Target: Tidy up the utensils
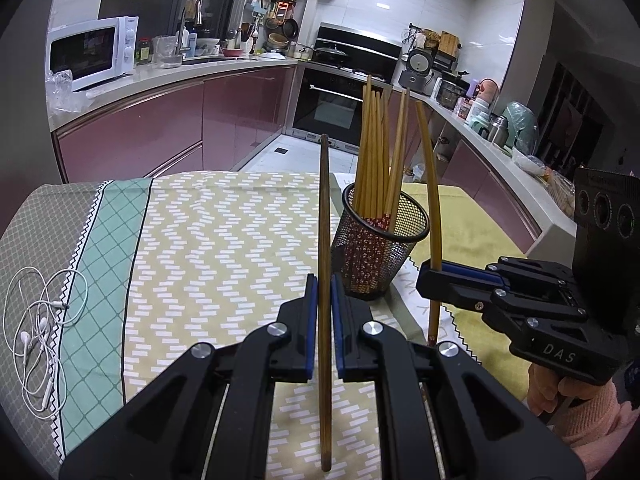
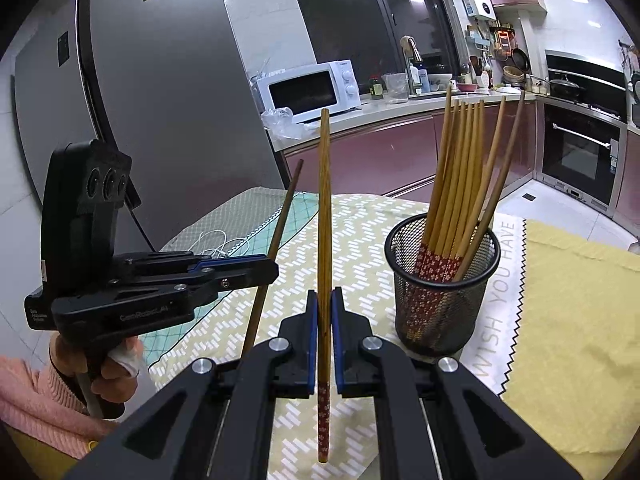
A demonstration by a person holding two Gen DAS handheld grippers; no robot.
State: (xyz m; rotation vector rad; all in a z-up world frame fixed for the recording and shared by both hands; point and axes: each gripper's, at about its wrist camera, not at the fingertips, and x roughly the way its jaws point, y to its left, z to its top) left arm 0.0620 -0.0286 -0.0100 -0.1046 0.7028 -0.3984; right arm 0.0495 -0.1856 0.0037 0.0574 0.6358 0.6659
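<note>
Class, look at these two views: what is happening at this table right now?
A person holds a gripper in each hand. The left gripper is shut on a plain brown chopstick, the right gripper on a chopstick with a red patterned end. Both stand upright near the mesh cup, which already holds many chopsticks. Neither is in it yet.

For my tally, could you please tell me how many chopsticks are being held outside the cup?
2: a dark chopstick in the left tongs, and a patterned chopstick in the right tongs.
</note>
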